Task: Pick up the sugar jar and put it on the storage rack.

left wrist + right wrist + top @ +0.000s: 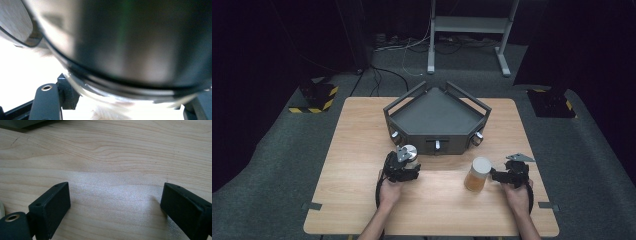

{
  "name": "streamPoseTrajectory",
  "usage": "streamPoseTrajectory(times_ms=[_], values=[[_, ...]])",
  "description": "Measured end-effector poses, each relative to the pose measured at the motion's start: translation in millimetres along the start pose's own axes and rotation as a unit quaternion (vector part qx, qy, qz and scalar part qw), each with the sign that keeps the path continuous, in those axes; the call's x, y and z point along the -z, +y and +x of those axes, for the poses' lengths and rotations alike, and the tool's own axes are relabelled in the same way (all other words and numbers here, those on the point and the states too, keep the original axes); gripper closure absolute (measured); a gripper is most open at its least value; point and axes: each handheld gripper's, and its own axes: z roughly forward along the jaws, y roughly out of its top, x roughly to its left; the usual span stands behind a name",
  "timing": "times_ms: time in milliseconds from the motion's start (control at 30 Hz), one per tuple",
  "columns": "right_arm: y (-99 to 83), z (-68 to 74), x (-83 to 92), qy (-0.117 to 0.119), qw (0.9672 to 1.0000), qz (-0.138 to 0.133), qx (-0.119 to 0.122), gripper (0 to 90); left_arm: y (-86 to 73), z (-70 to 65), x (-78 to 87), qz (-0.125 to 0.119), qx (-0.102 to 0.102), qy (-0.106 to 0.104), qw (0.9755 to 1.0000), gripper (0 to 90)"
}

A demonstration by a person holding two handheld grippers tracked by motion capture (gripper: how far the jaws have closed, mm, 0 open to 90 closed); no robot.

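I work on a pale wooden table [362, 150] standing on grey carpet [287, 160], with the room dark beyond it. A dark angular tray [437, 117] sits at twelve o'clock on the table. My left gripper [404, 167], at about eight o'clock of the tray, pinches a shiny metal can [130, 45]. My right gripper [115, 202] has its jaws spread over bare wood, just at three o'clock of an amber jar [477, 175].
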Motion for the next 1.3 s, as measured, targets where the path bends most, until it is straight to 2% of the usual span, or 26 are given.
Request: streamPoseTrajectory(times_ms=[233,367,400,667,900,1000,1300], values=[[0.0,0.0,0.0,0.0,1.0,0.0,0.0,8.7,24.4,0.9,8.3,-0.002,-0.001,-0.015,0.9999,31.1],[0.0,0.0,0.0,0.0,1.0,0.0,0.0,8.7,41.8,5.0,11.9,-0.003,0.023,-0.035,0.9991,31.2],[0.0,0.0,0.0,0.0,1.0,0.0,0.0,8.7,47.1,4.7,13.1,-0.003,0.022,-0.038,0.999,31.2],[-0.1,-0.1,0.0,0.0,1.0,0.0,0.0,8.8,79.1,-1.4,15.4,-0.007,0.006,-0.045,0.9989,31.2],[-0.1,-0.2,0.1,0.0,1.0,0.0,0.0,8.8,101.0,-0.9,12.1,-0.01,0.016,-0.055,0.9983,31.2],[-0.1,-0.2,0.0,0.0,1.0,0.0,0.0,8.8,109.3,-2.7,11.0,-0.011,0.011,-0.052,0.9985,31.1],[-0.2,-0.4,0.1,0.001,1.0,0.0,-0.001,8.8,128.3,-6.8,-0.8,-0.017,0.017,-0.046,0.9987,31.2]])
